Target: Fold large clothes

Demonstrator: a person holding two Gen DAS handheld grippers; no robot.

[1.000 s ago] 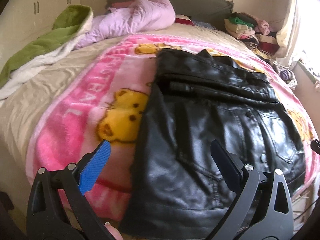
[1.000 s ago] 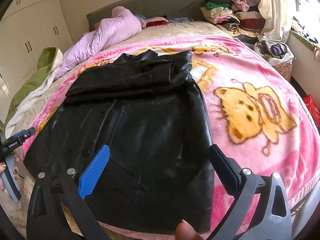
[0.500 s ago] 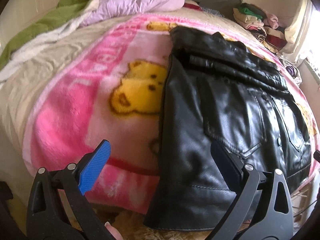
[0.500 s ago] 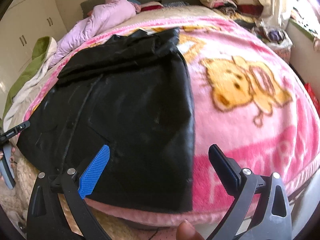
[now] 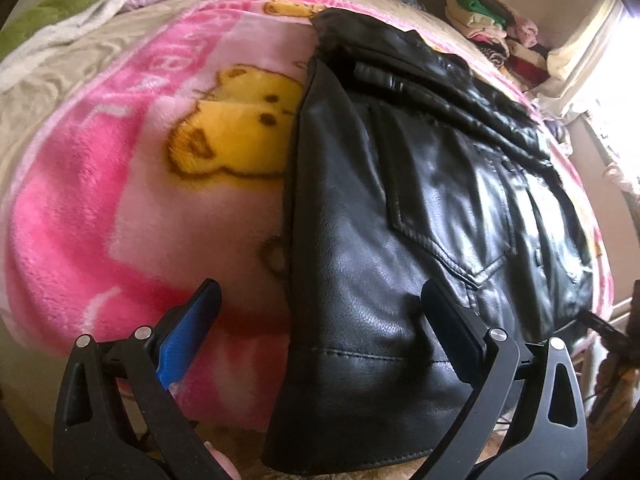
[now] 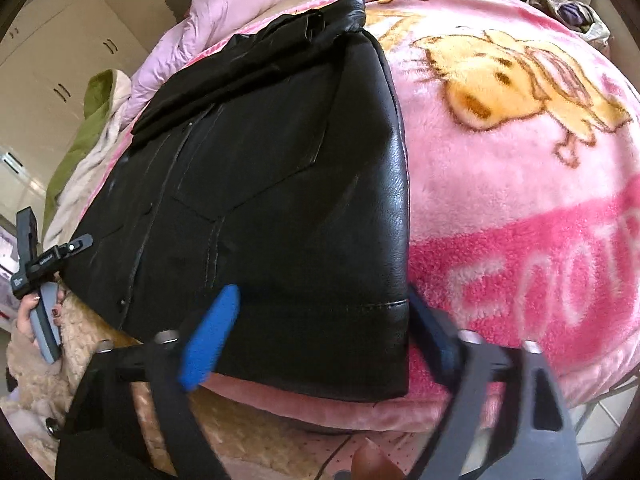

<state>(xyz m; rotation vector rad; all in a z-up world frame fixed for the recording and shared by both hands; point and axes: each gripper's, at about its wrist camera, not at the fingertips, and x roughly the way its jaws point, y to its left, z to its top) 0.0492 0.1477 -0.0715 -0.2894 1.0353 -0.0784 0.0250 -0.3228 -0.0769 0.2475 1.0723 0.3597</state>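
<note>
A: Where is the jacket (image 5: 400,216)?

B: Flat on the pink blanket (image 5: 120,208) over the bed, black leather, collar end away from the cameras, hem at the near edge.

A: And the left gripper (image 5: 320,308)?

B: Jaws wide apart at the hem's left corner. One finger is over the blanket, the other over the leather; neither pad presses on it.

A: The right gripper (image 6: 320,316)?

B: Its jaws are closing, blurred, astride the hem's right corner. The leather lies between them, not yet pinched.

A: Anything else?

B: A lilac quilt (image 6: 224,12) is bunched at the bed's far end, and a hand (image 6: 30,316) holds the left gripper's handle.
</note>
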